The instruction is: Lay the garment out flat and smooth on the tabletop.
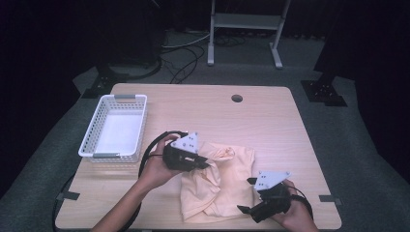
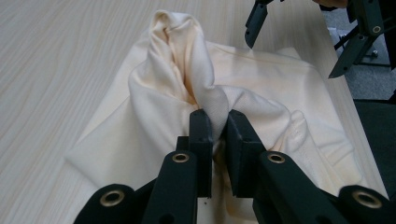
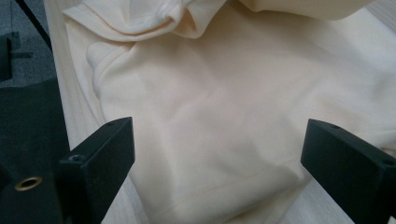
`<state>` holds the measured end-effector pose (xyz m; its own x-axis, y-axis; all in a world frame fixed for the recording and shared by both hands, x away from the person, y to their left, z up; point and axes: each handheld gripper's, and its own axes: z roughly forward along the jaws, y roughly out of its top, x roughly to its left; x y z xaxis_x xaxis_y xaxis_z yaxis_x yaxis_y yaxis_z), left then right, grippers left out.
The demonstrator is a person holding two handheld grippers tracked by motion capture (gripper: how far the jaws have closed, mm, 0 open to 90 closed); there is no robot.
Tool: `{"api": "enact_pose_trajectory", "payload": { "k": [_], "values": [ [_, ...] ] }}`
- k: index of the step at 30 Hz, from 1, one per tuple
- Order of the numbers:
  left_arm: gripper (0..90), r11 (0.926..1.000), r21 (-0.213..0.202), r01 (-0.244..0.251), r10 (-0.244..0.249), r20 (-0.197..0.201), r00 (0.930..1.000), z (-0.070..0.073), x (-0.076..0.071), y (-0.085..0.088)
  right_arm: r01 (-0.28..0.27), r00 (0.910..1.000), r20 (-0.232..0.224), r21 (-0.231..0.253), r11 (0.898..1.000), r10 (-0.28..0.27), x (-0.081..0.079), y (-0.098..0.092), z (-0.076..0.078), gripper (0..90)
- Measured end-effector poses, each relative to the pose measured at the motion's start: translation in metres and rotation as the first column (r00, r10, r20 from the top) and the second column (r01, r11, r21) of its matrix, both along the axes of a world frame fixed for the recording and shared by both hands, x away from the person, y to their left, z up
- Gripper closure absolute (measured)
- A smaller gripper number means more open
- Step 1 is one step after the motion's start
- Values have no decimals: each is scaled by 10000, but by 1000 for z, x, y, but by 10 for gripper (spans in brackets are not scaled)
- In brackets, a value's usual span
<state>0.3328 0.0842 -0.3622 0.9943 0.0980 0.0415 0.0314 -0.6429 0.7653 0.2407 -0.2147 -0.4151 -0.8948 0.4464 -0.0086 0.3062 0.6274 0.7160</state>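
My left tool (image 1: 205, 165) is clamped on a bunched fold of the cream shirt (image 1: 227, 181). In the left gripper view the jaws stand nearly together with a ridge of fabric (image 2: 205, 93) squeezed between the pads, and the cloth rises in a peak just past the tips.

The shirt lies crumpled on the surface (image 1: 270, 121), in the near half, right of centre. Its near hem comes close to the near edge. The part by my left tool is gathered and lifted; the rest lies flat and wrinkled.

My right tool (image 1: 249, 195) is wide open and holds nothing. In the right gripper view the two jaws stand far apart, with flat shirt fabric (image 3: 210, 121) showing between them and a folded hem (image 3: 140, 25) farther off. Can't tell if the tips touch the cloth. From above, this tool sits at the shirt's near right corner, close to the near edge of the surface.

White mesh basket (image 1: 116, 126) stands by the left edge of the surface, well apart from the shirt. A round cable hole (image 1: 237, 98) sits near the far edge.

My left tool's cable (image 1: 147, 154) loops on the surface between basket and shirt.
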Motion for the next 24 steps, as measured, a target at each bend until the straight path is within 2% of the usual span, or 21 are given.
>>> {"api": "enact_pose_trajectory", "payload": {
  "k": [11,17,24],
  "values": [
    [816,9971,-246,-716,713,-161,9973,-6,-6,42,-290,9993,-254,-239,9993,284,10,21,-1,95],
    [815,9926,-448,-1127,1118,-218,9935,-8,-8,60,-378,9987,-357,-394,9985,364,17,28,-3,95],
    [812,9890,-497,-1393,1384,-213,9901,-9,-10,76,-505,9980,-416,-549,9972,482,25,36,-6,95]
  ]
}}
